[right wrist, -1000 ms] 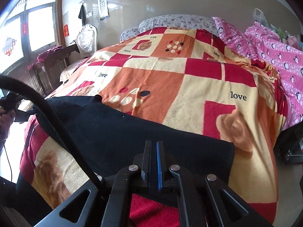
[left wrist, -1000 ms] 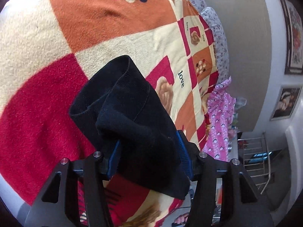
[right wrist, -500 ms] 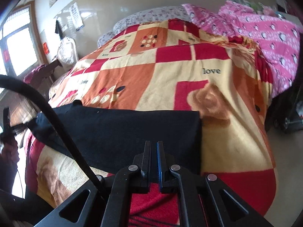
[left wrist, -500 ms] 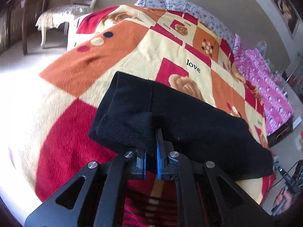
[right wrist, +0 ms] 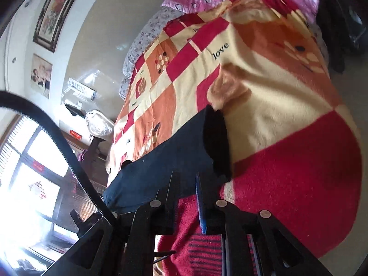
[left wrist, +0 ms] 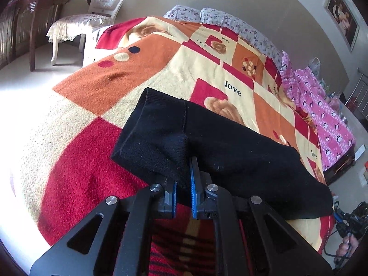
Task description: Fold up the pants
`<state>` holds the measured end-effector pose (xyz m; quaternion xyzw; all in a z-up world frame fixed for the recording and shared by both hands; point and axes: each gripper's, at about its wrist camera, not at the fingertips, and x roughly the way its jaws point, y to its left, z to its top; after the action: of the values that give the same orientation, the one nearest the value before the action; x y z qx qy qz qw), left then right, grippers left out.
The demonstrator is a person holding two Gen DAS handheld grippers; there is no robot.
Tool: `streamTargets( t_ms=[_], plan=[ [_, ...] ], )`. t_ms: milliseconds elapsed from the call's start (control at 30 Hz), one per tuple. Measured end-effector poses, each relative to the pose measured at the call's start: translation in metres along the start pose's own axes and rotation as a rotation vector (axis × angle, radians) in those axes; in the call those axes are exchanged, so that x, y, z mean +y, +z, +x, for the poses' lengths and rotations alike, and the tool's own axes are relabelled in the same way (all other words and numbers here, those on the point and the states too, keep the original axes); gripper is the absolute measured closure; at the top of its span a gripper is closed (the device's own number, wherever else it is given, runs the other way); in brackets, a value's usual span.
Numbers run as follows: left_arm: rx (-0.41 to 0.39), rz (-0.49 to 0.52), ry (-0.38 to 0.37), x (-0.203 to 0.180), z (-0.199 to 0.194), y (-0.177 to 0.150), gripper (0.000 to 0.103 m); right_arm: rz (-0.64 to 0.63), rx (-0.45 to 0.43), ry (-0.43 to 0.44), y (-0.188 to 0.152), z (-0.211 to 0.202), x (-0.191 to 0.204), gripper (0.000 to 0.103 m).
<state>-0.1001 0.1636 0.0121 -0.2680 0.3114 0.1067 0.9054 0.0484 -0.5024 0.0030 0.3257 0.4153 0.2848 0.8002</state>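
The black pants point(left wrist: 225, 151) lie folded in a long band across the near part of the bed's patterned blanket point(left wrist: 161, 73). My left gripper point(left wrist: 183, 179) is shut on a bunched fold at the pants' near edge, close to their left end. In the tilted right wrist view the pants point(right wrist: 179, 154) stretch away to the left. My right gripper point(right wrist: 186, 184) is slightly open at their right end, with a narrow gap between the jaws and the cloth just beyond the tips.
The blanket point(right wrist: 276, 96) covers the bed. Pink bedding point(left wrist: 322, 105) lies on the right side, pillows point(left wrist: 220, 20) at the head. A white chair point(left wrist: 96, 11) and dark wooden furniture point(left wrist: 27, 18) stand left of the bed. A black cable point(right wrist: 57, 142) crosses the right view.
My left gripper closed on the pants' fold and laid it down on the bed. My right gripper has opened a little and rolled sideways, releasing the pants' right end.
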Motion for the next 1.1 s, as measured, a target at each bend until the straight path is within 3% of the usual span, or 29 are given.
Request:
streamTargets(
  t_ms=[133,267,367,500,633,767,800,900,933,1033,1100],
  plan=[
    [0.007,-0.018,-0.017,0.003,-0.005,-0.003,0.095,-0.008,-0.004,-0.037,-0.007,0.011,0.005,0.090],
    [0.000,-0.012,-0.008,0.001,-0.004,-0.007,0.095,-0.388,-0.121,-0.151,-0.016,0.012,0.073,0.090],
    [0.001,-0.018,-0.005,0.001,-0.005,-0.006,0.095,-0.517,-0.026,-0.231,-0.021,0.049,0.096,0.090],
    [-0.003,-0.004,0.014,0.000,-0.010,-0.012,0.095,-0.690,0.086,-0.457,-0.041,0.087,0.097,0.090],
    [-0.018,0.019,0.033,-0.001,-0.017,-0.019,0.095,-0.623,0.057,-0.440,-0.037,0.064,0.072,0.090],
    [-0.053,0.043,0.092,0.003,-0.025,-0.016,0.078,-0.614,0.073,-0.438,-0.037,0.064,0.074,0.086],
    [-0.063,0.046,0.119,0.005,-0.027,-0.014,0.068,-0.628,0.079,-0.447,-0.037,0.069,0.078,0.083],
    [-0.083,0.041,0.131,0.010,-0.032,-0.008,0.065,-0.647,0.098,-0.439,-0.040,0.075,0.087,0.067],
    [-0.099,0.056,0.159,0.007,-0.034,-0.007,0.065,-0.649,0.103,-0.438,-0.039,0.078,0.088,0.065],
    [-0.218,0.146,0.346,-0.006,-0.048,-0.004,0.065,-0.648,0.115,-0.472,-0.040,0.080,0.095,0.065],
    [-0.288,0.135,0.390,-0.004,-0.061,0.001,0.065,-0.654,0.102,-0.485,-0.042,0.079,0.103,0.065]
  ],
)
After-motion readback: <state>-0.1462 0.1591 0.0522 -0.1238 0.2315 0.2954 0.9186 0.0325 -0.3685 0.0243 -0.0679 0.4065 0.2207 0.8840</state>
